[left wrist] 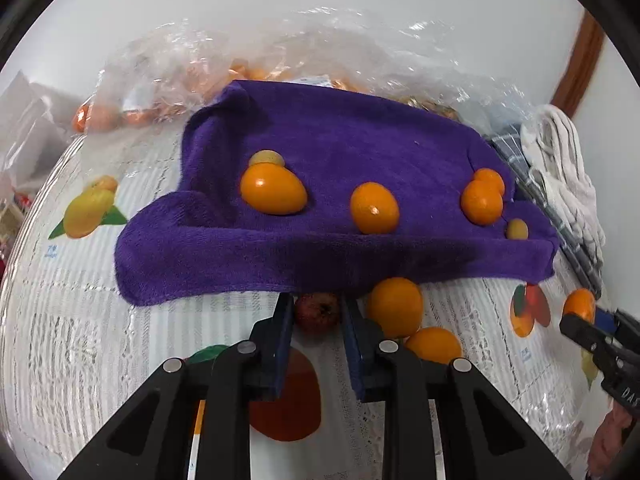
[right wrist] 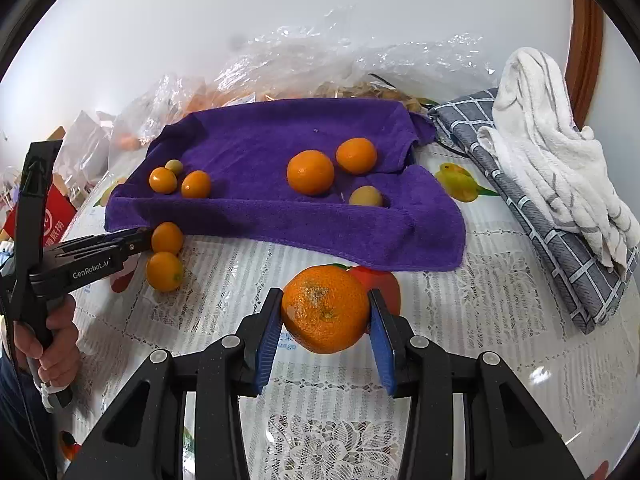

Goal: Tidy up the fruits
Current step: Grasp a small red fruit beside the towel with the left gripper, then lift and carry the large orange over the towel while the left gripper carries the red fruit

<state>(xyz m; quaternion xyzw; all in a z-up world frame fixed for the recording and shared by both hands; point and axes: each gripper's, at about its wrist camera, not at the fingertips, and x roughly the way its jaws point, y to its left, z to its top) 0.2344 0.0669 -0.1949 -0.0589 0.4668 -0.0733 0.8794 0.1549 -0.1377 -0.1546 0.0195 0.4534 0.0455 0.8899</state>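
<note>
Plainly, "GenRobot.AI" marks the left hand-held gripper (left wrist: 316,312), clenched on a small red fruit (left wrist: 318,313) beside the purple towel (left wrist: 340,140); the right hand-held gripper (right wrist: 325,316) grasps a mandarin (right wrist: 325,307) above the surface (right wrist: 480,320).

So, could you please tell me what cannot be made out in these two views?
- Crinkled clear plastic bags, left wrist view: glare blurs their orange contents.
- Small red fruit, right wrist view: hidden behind the left gripper.
- Large orange mandarin, left wrist view: mostly cut off behind the right gripper.

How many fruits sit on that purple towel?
6: a pale fruit and two kumquats at the purple towel's left; two mandarins and another pale fruit at its right. None looks hidden.
</note>
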